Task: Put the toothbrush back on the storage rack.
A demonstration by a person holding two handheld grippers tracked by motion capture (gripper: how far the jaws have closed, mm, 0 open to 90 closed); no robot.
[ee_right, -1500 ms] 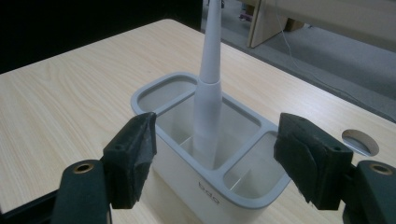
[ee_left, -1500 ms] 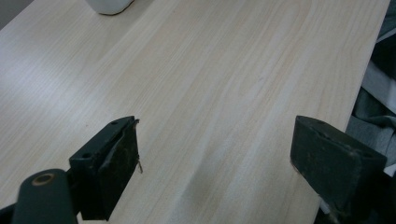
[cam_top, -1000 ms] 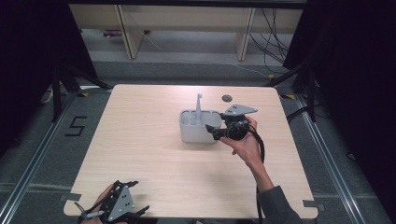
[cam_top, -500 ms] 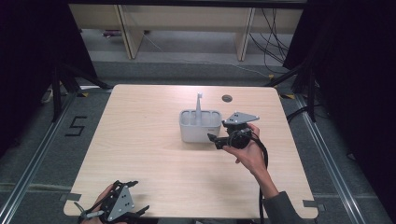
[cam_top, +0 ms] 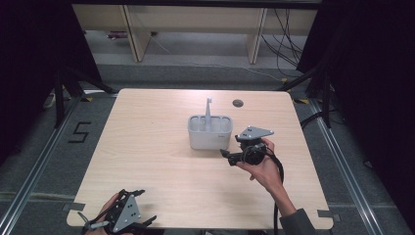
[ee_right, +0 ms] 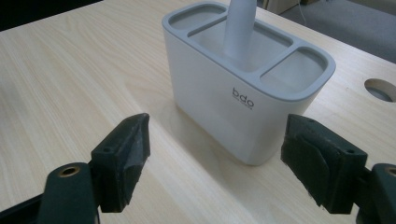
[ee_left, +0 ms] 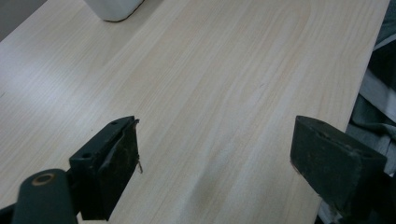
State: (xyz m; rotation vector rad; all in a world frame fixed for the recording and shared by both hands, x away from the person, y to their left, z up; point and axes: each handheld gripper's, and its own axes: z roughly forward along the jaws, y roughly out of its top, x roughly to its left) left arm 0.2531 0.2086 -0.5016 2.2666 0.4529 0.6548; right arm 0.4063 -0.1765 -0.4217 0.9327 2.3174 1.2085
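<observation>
Your left hand-held gripper point(cam_top: 128, 218) sits at the near left corner of the worktop point(cam_top: 147, 147), its jaws spread wide with nothing but bare wood between them. In the left gripper view point(ee_left: 215, 163) it looks across the worktop toward the white organizer point(ee_left: 113, 8), which lies well apart from it at the far end of that view.

The white organizer point(cam_top: 210, 132) stands upright near the middle of the worktop, slightly to the far side. Its long axis runs left to right, and its grey rim divides the top into three compartments. A white handle point(cam_top: 208, 111) rises from the middle compartment, standing nearly upright with its top pointing up and slightly far. The two end compartments look empty in the right gripper view.

Your right hand-held gripper point(cam_top: 230, 157) is just right of and nearer than the organizer, close beside its near right corner but not touching it. Its jaws point left toward the organizer and stand wide apart, holding nothing. In the right gripper view point(ee_right: 215, 163) the organizer point(ee_right: 243, 84) sits just past the jaw tips.

A small round hole point(cam_top: 238, 103) lies in the worktop at the far right.
</observation>
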